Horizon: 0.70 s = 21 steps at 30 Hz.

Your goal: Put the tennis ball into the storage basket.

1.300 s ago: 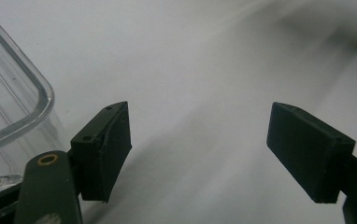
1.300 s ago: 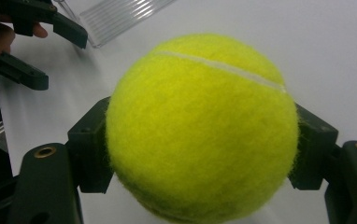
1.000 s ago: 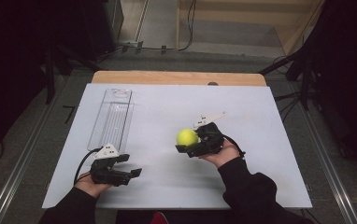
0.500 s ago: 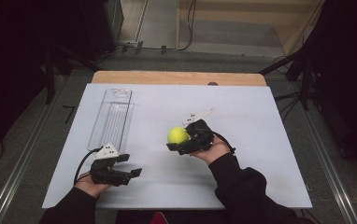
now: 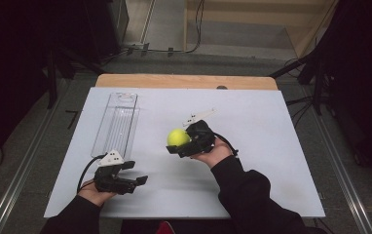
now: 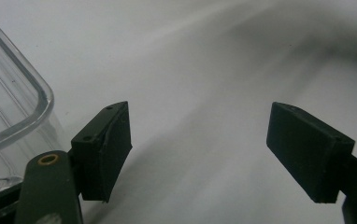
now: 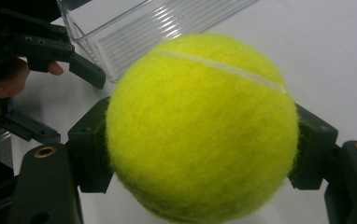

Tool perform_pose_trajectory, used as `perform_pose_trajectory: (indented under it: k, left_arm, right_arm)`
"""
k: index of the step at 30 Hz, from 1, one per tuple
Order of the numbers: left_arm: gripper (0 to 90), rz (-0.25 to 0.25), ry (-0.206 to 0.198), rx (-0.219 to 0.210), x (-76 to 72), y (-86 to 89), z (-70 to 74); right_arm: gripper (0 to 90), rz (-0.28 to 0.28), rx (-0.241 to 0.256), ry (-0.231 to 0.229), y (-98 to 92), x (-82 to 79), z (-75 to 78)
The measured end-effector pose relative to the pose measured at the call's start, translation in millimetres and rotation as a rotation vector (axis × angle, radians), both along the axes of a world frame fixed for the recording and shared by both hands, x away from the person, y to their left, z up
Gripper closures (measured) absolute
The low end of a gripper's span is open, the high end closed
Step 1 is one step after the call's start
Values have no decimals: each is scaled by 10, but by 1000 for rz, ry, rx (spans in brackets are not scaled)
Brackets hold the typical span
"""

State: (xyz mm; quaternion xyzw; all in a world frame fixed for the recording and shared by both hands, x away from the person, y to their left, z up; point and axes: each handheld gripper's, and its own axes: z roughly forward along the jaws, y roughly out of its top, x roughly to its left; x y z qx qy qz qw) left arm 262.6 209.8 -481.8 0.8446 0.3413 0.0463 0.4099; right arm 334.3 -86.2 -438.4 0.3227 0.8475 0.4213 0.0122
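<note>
A yellow-green tennis ball is clamped between the black jaws of my right gripper, held above the middle of the white table. My left gripper rests near the front left of the table, open, with nothing between its fingers. A clear plastic tray lies lengthwise at the left, just beyond the left gripper; its rounded corner is at the left of the left gripper view, and its end lies behind the ball in the right gripper view.
The white board covers a wooden table whose far edge is bare. The other hand and its gripper are at the upper left of the right gripper view. Dark floor and cables surround the table.
My right gripper has carried the ball leftward, toward the clear tray. The left gripper has stayed still.
</note>
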Motion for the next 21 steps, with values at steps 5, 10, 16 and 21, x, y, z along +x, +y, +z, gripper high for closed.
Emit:
perform_pose_trajectory:
  k: [5, 10, 16, 21]
  left_arm:
    - [229, 0, 0, 0, 1, 0, -1]
    - [229, 2, 0, 0, 4, 0, -5]
    - [230, 2, 1, -1, 4, 1, -4]
    - [229, 2, 2, 0, 5, 4, -3]
  right_arm:
    - [235, 8, 10, 5, 61, 39, 14]
    - [235, 16, 20, -1, 123, 81, 40]
    - [235, 36, 21, -2, 224, 121, 61]
    - [235, 50, 15, -4, 318, 154, 78]
